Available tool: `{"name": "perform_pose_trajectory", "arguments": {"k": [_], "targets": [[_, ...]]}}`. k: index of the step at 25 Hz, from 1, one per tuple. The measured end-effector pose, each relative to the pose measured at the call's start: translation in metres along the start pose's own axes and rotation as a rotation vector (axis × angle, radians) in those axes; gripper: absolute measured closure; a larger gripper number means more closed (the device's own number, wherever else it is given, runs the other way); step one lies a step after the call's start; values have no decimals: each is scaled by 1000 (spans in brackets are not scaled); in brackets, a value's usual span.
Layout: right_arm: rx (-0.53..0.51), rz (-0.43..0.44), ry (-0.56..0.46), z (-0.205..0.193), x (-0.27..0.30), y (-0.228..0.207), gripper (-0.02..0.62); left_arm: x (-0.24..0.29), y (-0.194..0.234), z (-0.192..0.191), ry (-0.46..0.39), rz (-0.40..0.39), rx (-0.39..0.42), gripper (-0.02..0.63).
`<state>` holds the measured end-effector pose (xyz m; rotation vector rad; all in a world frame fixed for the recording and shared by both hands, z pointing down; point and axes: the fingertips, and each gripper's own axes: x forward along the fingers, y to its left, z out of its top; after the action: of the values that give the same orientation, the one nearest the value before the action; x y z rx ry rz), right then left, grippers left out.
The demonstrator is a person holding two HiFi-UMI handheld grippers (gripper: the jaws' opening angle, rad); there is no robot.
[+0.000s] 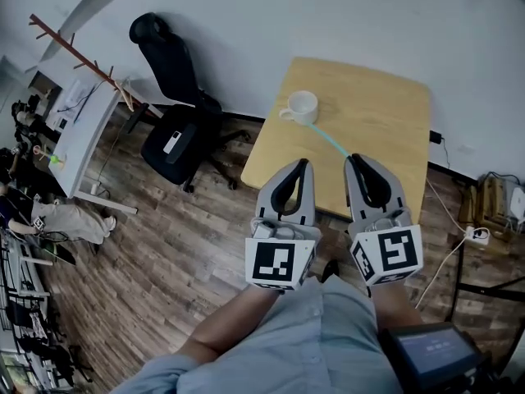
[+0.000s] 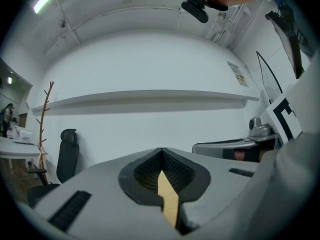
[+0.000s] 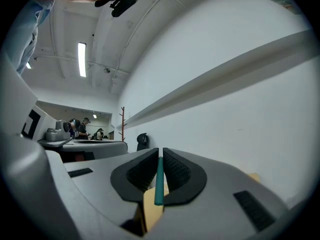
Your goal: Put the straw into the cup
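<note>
1. A black chair (image 1: 174,134) stands on the floor, far off to the left.
2. The left gripper (image 1: 303,165) is closed tight — nothing is in it. It is by the near edge of the table (image 1: 385,105).
3. The white cup (image 1: 302,107) stands on the far left part of the table.
4. The green straw (image 1: 332,142) runs from right by the cup to the right gripper (image 1: 353,161) — its jaws pinch the straw's near end.
</note>
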<state>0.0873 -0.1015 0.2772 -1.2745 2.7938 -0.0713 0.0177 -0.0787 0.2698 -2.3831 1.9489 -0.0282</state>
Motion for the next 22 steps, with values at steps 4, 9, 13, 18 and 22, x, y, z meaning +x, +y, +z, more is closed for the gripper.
{"name": "perform_pose_trajectory", "arguments": {"k": [4,9,13,18,22], "targets": [[-2,8,-3,0,10,-7,571,5,7,3,-24,27,3,614],[1,14,10,-1,23,-8,571,11,20,2,-21,52,-6,614],[-3,15,44,-10,38,-9,571,21,32,-7,-2,57,-30,614],[-2,-1,96,-32,66,-15,571,43,54,-30,33,53,-68,614],[-7,-13,130,-44,101,-21,571,67,80,-47,61,43,-105,614]]}}
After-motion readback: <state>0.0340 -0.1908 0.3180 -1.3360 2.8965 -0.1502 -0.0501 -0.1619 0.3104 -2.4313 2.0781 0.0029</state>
